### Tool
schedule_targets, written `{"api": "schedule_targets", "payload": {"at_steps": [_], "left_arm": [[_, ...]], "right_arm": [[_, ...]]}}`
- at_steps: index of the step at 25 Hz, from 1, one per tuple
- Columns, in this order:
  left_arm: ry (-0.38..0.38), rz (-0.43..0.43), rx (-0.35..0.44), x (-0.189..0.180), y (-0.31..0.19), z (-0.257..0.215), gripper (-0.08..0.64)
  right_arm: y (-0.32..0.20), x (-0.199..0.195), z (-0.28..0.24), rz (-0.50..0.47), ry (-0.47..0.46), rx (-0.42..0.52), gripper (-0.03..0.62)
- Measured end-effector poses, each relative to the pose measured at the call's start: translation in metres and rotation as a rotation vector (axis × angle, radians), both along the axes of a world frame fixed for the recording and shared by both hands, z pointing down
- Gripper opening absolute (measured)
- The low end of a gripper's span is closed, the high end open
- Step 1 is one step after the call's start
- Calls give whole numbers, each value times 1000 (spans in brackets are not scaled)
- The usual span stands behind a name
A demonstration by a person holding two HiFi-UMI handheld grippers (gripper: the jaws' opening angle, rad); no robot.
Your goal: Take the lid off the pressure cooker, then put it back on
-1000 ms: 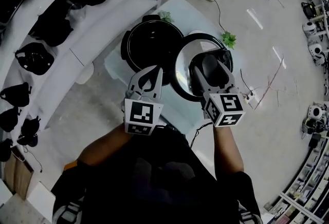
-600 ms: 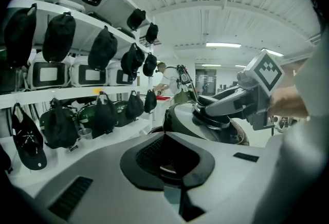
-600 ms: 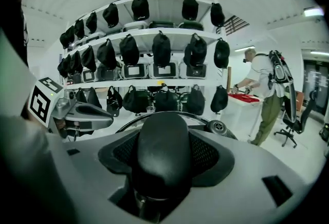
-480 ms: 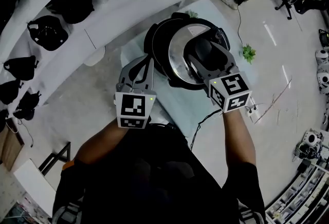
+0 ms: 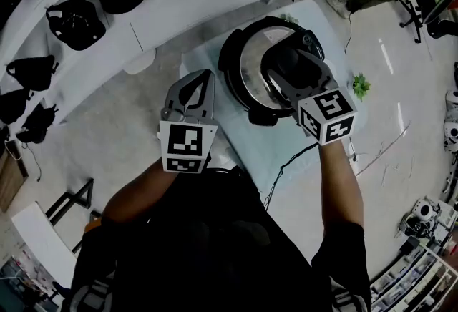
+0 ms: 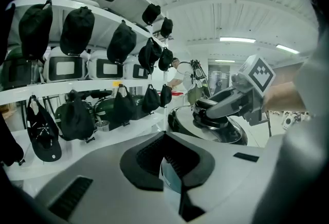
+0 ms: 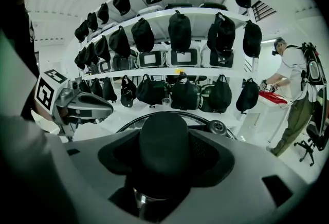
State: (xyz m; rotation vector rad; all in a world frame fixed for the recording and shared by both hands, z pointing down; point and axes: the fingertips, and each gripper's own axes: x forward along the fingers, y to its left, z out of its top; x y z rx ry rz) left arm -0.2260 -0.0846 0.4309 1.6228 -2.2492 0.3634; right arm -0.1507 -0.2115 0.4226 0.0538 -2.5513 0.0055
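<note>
Tabletop: lid knob between jaws of right gripper (left gripper alongside)

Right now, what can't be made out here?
- Whether the lid is seated on the cooker: in the head view the right gripper covers the handle and near rim; in the right gripper view the handle fills the foreground.
- Cooker's base: in the left gripper view it is cut off by the left gripper body.
- Knob setting: too small in the right gripper view.

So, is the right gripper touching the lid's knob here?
Touching. The right gripper view shows the right gripper clamped around the black knob of the lid, with no gap on either side.
</note>
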Motion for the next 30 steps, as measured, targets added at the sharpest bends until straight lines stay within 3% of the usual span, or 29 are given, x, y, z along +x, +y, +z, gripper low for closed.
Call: {"api": "schedule_targets", "payload": {"at_steps": [8,15,30], "left_arm": [[11,-6,-9,-7,-1,7,8],[19,3,-9,-5,-6,10,8],[35,20,0,4,-8,11,8]], "right_arm": [[-1,-12,11,-73,35,-11,299],[-6,-15,18,-67,58,-37,299],[-16,-17,24,159,89,-61,298]]}}
